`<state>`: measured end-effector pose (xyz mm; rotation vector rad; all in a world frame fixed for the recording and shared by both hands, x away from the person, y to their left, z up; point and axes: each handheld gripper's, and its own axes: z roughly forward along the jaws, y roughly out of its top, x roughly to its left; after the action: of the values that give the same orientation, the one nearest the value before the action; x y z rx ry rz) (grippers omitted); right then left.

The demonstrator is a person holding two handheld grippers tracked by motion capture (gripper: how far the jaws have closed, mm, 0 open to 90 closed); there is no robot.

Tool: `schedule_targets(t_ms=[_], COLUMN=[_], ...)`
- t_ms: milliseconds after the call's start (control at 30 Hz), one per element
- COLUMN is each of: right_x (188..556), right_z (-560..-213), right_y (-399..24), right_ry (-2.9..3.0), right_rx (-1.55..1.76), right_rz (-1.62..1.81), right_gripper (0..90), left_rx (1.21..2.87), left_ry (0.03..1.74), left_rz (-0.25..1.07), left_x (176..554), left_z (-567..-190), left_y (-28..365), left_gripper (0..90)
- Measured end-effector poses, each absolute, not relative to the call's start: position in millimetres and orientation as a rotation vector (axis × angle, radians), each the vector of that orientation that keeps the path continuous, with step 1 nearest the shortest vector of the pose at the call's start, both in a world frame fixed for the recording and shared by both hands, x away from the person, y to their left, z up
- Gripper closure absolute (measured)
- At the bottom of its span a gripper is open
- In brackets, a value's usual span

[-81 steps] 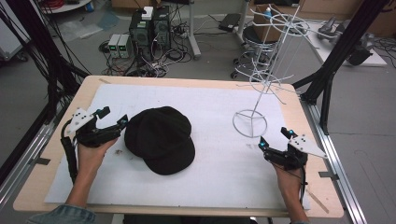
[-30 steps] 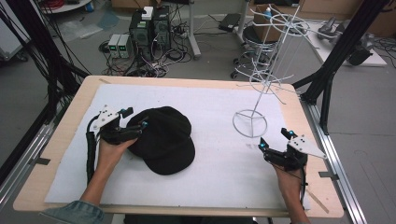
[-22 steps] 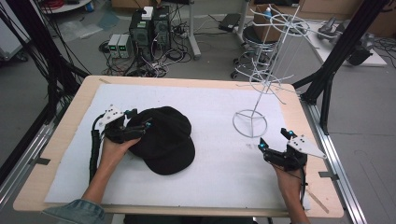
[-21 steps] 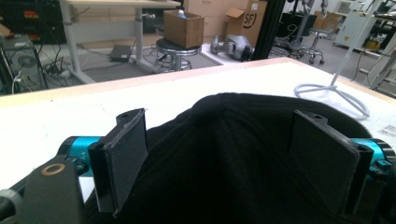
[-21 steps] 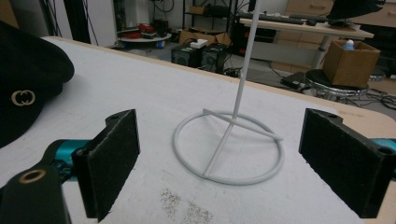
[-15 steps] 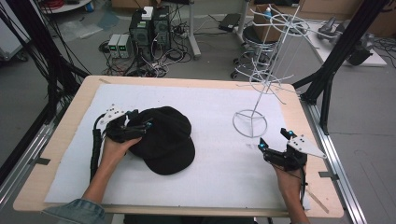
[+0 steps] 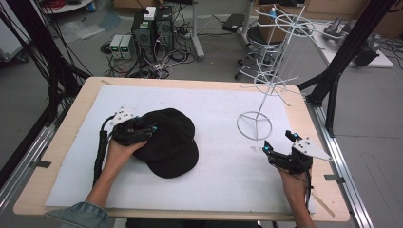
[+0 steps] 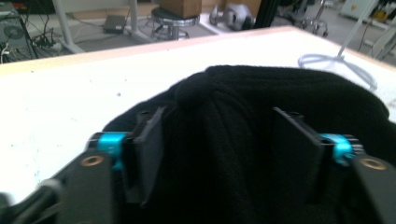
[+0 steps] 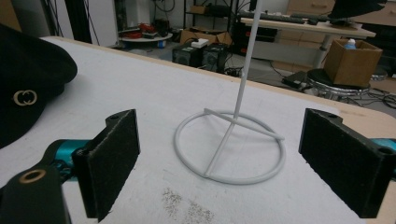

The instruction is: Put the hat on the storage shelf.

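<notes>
A black cap [image 7: 168, 142] is seen lying on the white mat [image 7: 228, 175] that covers the wooden table [image 7: 62, 123], left of the middle, with its rounded crown toward the far side and its flat brim pointing toward the person. The fabric appears soft, matte and slightly fuzzy, and a small button knob is visible at the top of the crown in the left gripper view [image 8: 189, 93]. A small gold emblem of two interlocked rings [image 9: 24, 97] is carried on the front of the cap, as shown in the right gripper view. The left gripper [image 7: 142, 130] is placed over the left edge of the crown, and its jaws have just been closing, with the cap's fabric gathered between them; in the left gripper view both pads [image 8: 149, 149] are seen pressed against the bulging cloth, so the cap is held, though it rests on the mat. The right gripper [image 7: 280, 142] is held near the right edge of the table with its jaws spread wide and nothing between them. Just beyond it, a white wire display stand [image 7: 266, 85] is set upright on its ring base [image 9: 229, 149], well apart from the cap, with thin hooks branching from its pole.
</notes>
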<state>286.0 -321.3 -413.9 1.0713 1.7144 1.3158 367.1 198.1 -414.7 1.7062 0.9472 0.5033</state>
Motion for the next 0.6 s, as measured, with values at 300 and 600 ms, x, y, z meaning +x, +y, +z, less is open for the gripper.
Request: schedule_targets(t_ms=[300, 600], right_x=[288, 288], right_z=[-414, -414], right_y=[-319, -320], right_ry=[1.722, 1.722], right_rx=[1.064, 1.071], right_rz=[1.311, 1.316], right_gripper=[11.6, 11.6], left_rx=[1.746, 1.634], left_ry=[1.006, 0.94], left_rz=[0.417, 0.375], left_x=[368, 360], left_z=[-417, -405], left_y=[199, 202], left_gripper=[69.3, 81.3])
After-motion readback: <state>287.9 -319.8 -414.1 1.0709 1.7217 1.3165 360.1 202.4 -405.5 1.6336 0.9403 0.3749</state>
